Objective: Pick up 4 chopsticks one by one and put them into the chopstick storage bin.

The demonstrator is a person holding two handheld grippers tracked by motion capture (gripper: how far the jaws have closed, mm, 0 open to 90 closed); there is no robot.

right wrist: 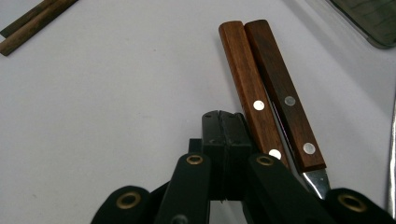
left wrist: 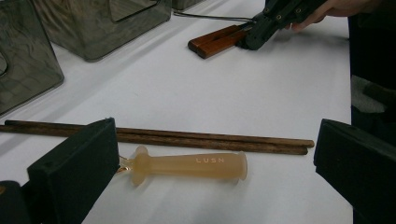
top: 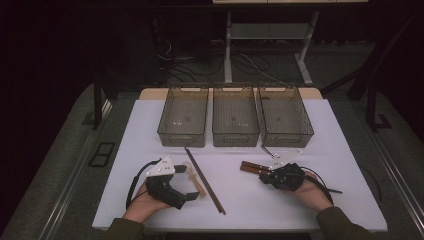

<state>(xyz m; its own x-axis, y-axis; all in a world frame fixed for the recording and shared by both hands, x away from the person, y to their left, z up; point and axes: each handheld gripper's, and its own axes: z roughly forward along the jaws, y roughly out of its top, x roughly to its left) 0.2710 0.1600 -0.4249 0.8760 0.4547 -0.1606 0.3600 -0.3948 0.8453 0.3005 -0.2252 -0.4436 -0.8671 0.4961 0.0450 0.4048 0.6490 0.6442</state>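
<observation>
Left gripper view looks between the left tongs (left wrist: 210,158), whose jaws stand wide apart with nothing pressed between them. The pale amber handle (left wrist: 187,165) lies on the white worktop (left wrist: 224,93) right in that gap, its long axis running crosswise from one jaw to the other, flared end toward the left jaw. Just beyond the handle, the pair of dark chopsticks (left wrist: 187,138) lies parallel to it, near but seemingly not touching. Since the handle spans the gap lengthways, I judge these tongs must turn or shift to close across its narrow width.

Well beyond the handle, the right tongs (left wrist: 254,32) rest at the two wooden-handled knives (left wrist: 217,40). In the right gripper view those jaws are pressed together, empty, with the knife handles just beside their tip. The left hand (top: 150,200) is far nearer the handle.
</observation>
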